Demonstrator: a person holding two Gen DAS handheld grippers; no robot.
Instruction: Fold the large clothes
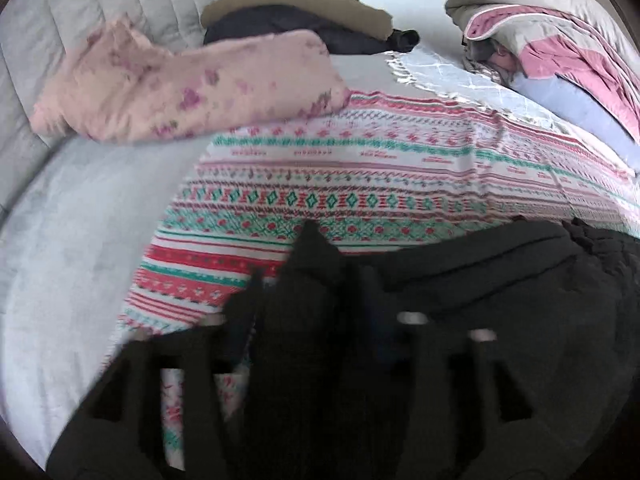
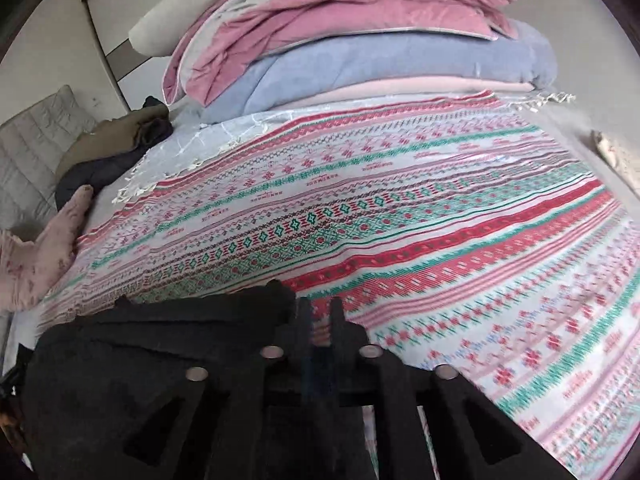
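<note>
Left wrist view, left to right. Grey quilted headboard (image 1: 52,20) at far left. Pink floral pillow (image 1: 188,88) lies next to it on the pale bedsheet (image 1: 80,240). Behind the pillow: a dark jacket with tan lining (image 1: 304,16). Patterned red-green-white blanket (image 1: 360,176) covers the middle of the bed. At right rear, a stack of folded quilts (image 1: 560,32), pink and grey over pale blue.

Left tool (image 1: 308,292): fingers pressed together, pinching a bunched corner of the black garment (image 1: 500,264). The cloth rises in a peak between the fingers; the rest of the garment spreads rightward along the near edge of the blanket. View is motion-blurred.

Right wrist view, left to right. Headboard (image 2: 32,152), pillow (image 2: 44,252) and jacket (image 2: 116,148) at left; black garment (image 2: 160,340) lies low left on the blanket (image 2: 440,220); quilts (image 2: 360,40) stacked at the top.

Right tool (image 2: 320,312): fingers drawn nearly together at the garment's right edge. Whether cloth sits between them cannot be told; patterned blanket shows in the narrow gap.
</note>
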